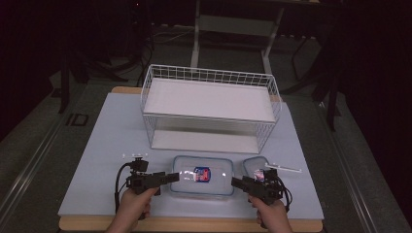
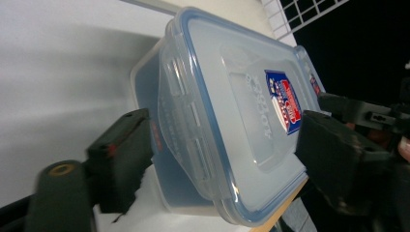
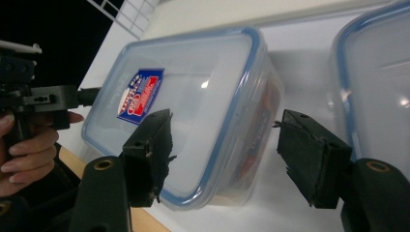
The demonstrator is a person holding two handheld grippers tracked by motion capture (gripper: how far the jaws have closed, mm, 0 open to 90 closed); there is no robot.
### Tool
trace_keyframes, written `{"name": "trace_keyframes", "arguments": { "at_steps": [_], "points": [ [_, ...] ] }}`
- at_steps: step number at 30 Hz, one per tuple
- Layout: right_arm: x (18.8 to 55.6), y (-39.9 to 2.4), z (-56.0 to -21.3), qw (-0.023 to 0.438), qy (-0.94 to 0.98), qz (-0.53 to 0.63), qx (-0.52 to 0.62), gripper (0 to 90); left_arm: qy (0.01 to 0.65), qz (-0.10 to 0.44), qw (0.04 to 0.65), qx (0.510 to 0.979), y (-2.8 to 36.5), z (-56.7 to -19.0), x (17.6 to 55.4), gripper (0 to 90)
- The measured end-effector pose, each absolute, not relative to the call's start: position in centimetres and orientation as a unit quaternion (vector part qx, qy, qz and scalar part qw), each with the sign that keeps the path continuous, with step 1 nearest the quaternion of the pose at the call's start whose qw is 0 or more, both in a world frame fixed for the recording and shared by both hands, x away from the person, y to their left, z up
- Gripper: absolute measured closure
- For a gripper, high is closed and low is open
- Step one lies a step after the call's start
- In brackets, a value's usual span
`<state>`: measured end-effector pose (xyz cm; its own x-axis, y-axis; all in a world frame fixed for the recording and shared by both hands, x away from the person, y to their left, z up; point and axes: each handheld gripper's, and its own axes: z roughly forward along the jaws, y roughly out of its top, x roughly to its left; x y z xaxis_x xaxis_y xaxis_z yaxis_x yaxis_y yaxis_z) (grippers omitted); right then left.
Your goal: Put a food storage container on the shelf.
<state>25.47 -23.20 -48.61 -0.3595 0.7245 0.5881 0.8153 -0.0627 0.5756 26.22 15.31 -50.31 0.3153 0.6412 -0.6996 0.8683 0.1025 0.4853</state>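
Observation:
A clear rectangular container [image 1: 218, 178] with a blue-rimmed lid and a red-and-blue sticker lies near the table's front edge. My left gripper [image 1: 171, 176] points at its left short end. In the left gripper view the gripper [image 2: 227, 159] is open, with that end of the container [image 2: 232, 96] between its jaws. My right gripper [image 1: 235, 182] comes in from the right. In the right gripper view it [image 3: 229, 157] is open, its jaws either side of the container's [image 3: 193, 87] right end. I cannot tell whether either gripper touches the container.
A second blue-rimmed container [image 1: 253, 163] sits just right of the first, by the right gripper; it shows as a lid [image 3: 382, 82] in the right gripper view. A white wire basket [image 1: 209, 76] holding a white shelf board stands behind. The wooden table edge [image 1: 194, 224] is close.

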Motion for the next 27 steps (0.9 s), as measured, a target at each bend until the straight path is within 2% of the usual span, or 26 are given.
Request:
{"name": "trace_keyframes", "arguments": {
  "at_steps": [5, 8, 20, 27],
  "points": [
    [26.3, -22.7, -49.2, 0.079, -0.686, -0.448, -0.569, 35.7, 0.57, -0.136, 0.468, 0.661, 15.0, -50.6, 26.7, 26.8],
    [27.3, -22.5, -50.0, 0.102, -0.696, -0.429, -0.566, 31.6, 0.572, -0.142, 0.463, 0.662, 15.0, -50.9, 27.1, 26.9],
    [28.5, -21.6, -50.2, 0.135, -0.706, -0.417, -0.556, 33.5, 0.568, -0.171, 0.445, 0.671, 14.8, -51.6, 28.1, 32.9],
    [29.1, -21.7, -50.0, 0.194, -0.682, -0.379, -0.595, 39.4, 0.588, -0.218, 0.433, 0.648, 15.6, -51.7, 28.6, 39.1]
  ]
}}
